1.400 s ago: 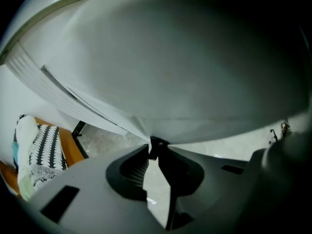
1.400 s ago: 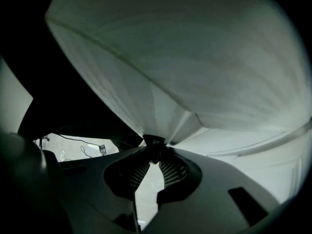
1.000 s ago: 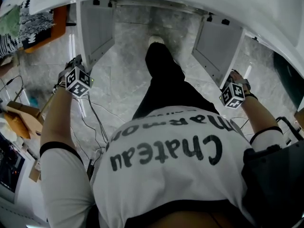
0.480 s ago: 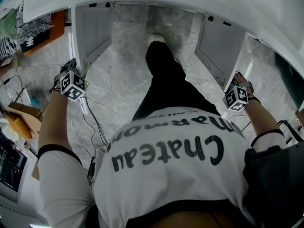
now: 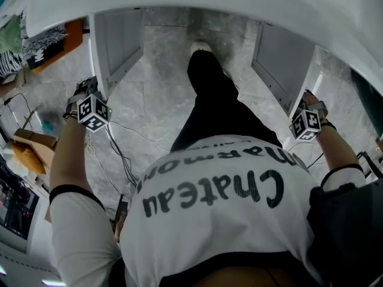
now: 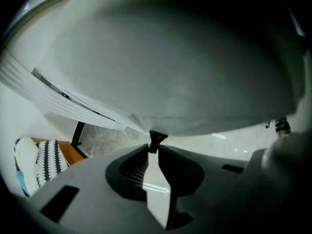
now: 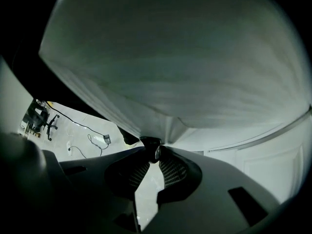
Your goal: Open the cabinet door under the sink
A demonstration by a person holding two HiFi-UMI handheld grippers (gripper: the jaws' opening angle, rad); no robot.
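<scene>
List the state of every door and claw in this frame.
Left cabinet door: swung open toward the person.
Right cabinet door: swung open toward the person.
Left claw: shut on the left door knob.
Right claw: shut on the right door knob.
</scene>
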